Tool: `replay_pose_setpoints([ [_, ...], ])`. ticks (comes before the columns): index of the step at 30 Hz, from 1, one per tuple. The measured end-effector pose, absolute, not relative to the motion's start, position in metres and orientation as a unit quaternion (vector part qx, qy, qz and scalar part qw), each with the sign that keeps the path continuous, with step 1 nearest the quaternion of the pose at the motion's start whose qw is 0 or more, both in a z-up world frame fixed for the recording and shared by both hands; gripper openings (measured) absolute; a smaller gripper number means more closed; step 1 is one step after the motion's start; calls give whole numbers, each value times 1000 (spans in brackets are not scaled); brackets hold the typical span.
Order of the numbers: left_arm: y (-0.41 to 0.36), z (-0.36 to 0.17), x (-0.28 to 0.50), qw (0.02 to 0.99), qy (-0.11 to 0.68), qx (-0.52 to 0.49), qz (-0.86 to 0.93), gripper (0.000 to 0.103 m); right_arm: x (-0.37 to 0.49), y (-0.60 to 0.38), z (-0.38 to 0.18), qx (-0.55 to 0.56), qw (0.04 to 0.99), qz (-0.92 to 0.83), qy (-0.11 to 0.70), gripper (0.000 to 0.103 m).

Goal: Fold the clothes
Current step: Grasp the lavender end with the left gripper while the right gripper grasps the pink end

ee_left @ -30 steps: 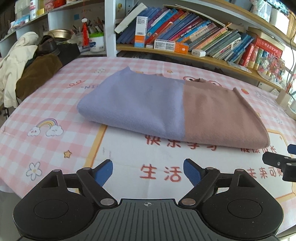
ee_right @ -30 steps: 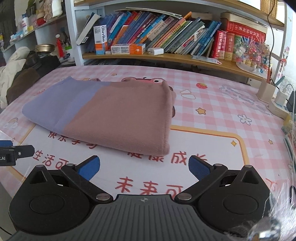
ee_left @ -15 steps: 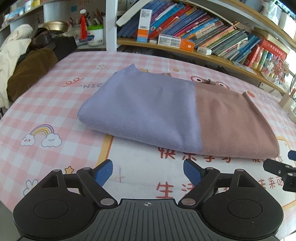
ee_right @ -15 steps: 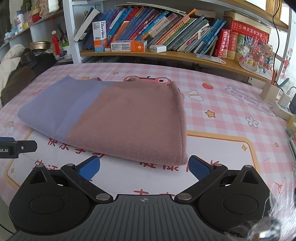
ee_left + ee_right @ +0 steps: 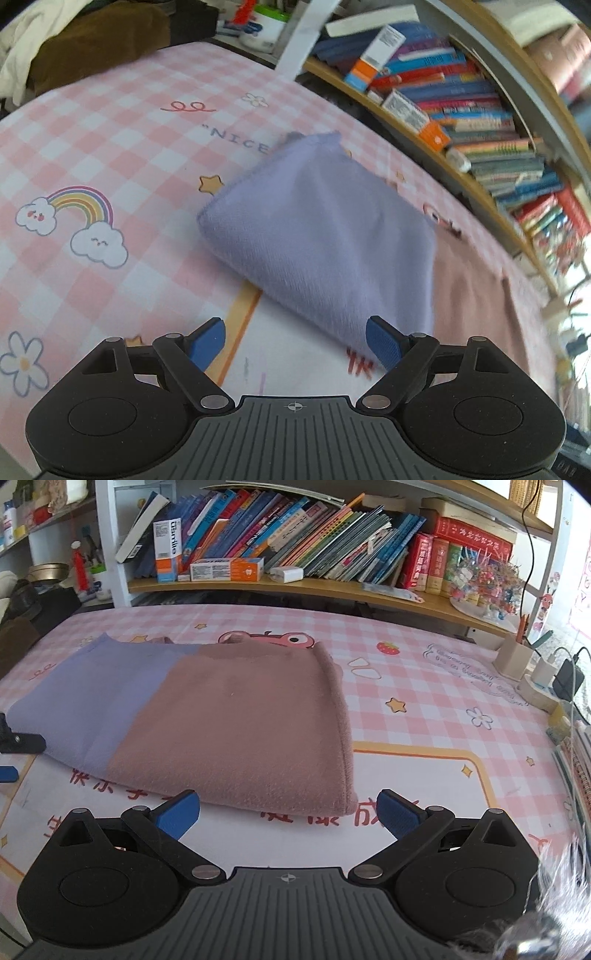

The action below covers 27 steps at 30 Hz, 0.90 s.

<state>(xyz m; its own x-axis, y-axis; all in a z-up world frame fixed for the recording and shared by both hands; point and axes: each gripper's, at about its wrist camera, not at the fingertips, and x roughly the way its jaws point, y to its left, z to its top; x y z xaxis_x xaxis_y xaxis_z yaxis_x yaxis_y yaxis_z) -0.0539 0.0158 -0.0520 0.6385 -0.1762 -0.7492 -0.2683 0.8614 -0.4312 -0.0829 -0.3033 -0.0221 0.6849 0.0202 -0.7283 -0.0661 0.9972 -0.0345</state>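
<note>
Pink checked tablecloth (image 5: 424, 709): one folded garment (image 5: 236, 723); two hand-held grippers, left (image 5: 295, 341) and right (image 5: 288, 812), jaws apart, empty.

This looks like a lived-in home, likely a study or a child's room. Beyond the fingers stands a wooden bookshelf (image 5: 317, 587) crammed with leaning books (image 5: 295, 535), with a toothpaste box (image 5: 227, 569) and a white charger (image 5: 286, 574) on its ledge. Under the fingers lies a pink checked tablecloth (image 5: 92, 147) printed with a rainbow (image 5: 70, 218), stars and flowers. Far off to the fingers' left, coats (image 5: 74, 44) are heaped; to their right sits a power strip (image 5: 543, 690).
</note>
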Motion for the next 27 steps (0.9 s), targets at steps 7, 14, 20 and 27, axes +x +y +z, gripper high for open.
replay_pose_setpoints([
  [7,37,-60,-41,852,398,-341,12,83,-77,-306,-20,-21,919,0,393,103],
  [14,60,-69,-29,829,371,-417,29,69,-66,-327,-17,24,917,-38,395,100],
  [20,67,-71,-18,822,364,-437,36,66,-47,-342,-27,56,905,-50,420,72],
  [27,76,-75,-7,820,373,-431,53,30,-34,-346,-41,96,885,-37,454,25],
])
